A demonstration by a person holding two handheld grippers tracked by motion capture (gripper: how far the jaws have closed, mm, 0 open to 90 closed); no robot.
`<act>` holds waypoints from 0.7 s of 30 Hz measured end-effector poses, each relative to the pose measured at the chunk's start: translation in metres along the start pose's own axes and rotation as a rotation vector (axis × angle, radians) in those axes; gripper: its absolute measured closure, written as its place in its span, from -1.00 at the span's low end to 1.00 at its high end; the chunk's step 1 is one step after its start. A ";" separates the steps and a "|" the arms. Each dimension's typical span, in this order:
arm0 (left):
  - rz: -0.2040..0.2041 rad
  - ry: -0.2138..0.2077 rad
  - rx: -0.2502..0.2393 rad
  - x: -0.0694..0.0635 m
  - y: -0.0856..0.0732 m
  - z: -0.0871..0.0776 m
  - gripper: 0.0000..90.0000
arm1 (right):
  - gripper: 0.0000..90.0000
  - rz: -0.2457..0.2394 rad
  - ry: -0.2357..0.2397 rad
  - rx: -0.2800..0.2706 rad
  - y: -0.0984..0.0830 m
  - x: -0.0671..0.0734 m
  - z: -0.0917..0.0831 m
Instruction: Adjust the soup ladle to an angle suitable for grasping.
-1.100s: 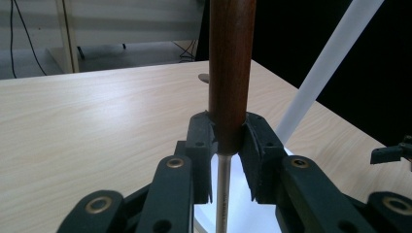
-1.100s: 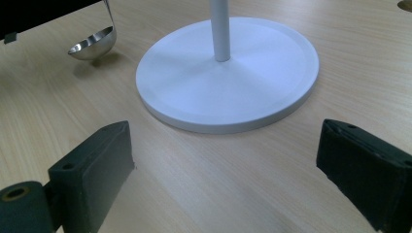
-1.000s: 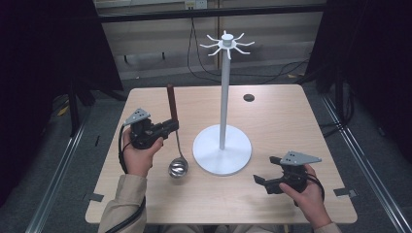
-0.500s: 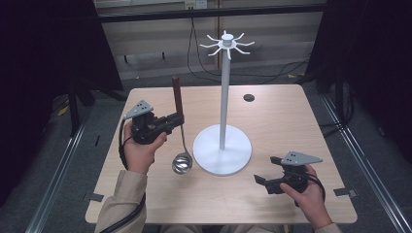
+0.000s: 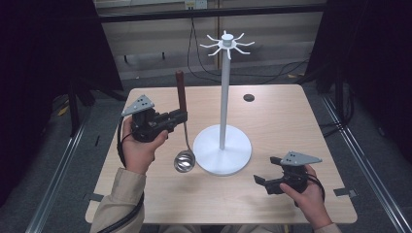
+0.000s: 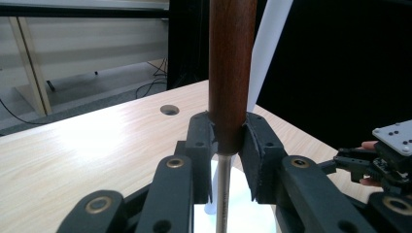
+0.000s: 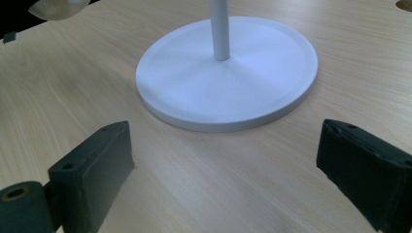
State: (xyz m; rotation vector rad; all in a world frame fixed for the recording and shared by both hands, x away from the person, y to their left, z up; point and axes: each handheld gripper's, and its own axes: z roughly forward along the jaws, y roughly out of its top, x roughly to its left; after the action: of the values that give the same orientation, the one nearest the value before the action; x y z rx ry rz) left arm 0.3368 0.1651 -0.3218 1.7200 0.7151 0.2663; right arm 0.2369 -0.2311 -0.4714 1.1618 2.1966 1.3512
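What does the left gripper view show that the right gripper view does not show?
Left gripper view alone: the ladle's wooden handle clamped upright between the left gripper jaws, its metal shaft below, and the other gripper farther off. Right gripper view alone: the right gripper with jaws wide apart, holding nothing, and the stand's whole round white base. Both: the wooden table and the white stand's pole.

My table (image 5: 145, 194) is pale wood with a small dark round hole (image 5: 248, 97) near its far edge; grey floor (image 5: 63, 165) surrounds it; black curtains (image 5: 43, 58) hang on both sides; behind stands a light panelled wall (image 5: 155, 39), with cables (image 5: 204, 73) trailing below.
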 end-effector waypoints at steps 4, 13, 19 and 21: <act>0.011 -0.011 -0.002 -0.003 0.006 -0.002 0.66 | -0.88 -0.002 0.001 0.000 0.000 0.001 0.000; 0.015 -0.034 -0.015 -0.010 0.016 -0.002 0.66 | -0.88 0.002 -0.005 0.000 -0.001 0.000 -0.001; 0.031 -0.046 -0.014 -0.018 0.024 -0.002 0.66 | -0.88 -0.007 -0.001 0.010 -0.002 0.001 0.000; 0.035 -0.057 -0.016 -0.019 0.027 -0.001 0.66 | -0.88 -0.011 0.000 0.007 -0.002 0.001 0.000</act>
State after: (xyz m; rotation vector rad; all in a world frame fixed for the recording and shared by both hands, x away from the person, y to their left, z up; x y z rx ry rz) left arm 0.3300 0.1513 -0.2930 1.7192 0.6402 0.2454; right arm 0.2347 -0.2307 -0.4731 1.1507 2.2064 1.3404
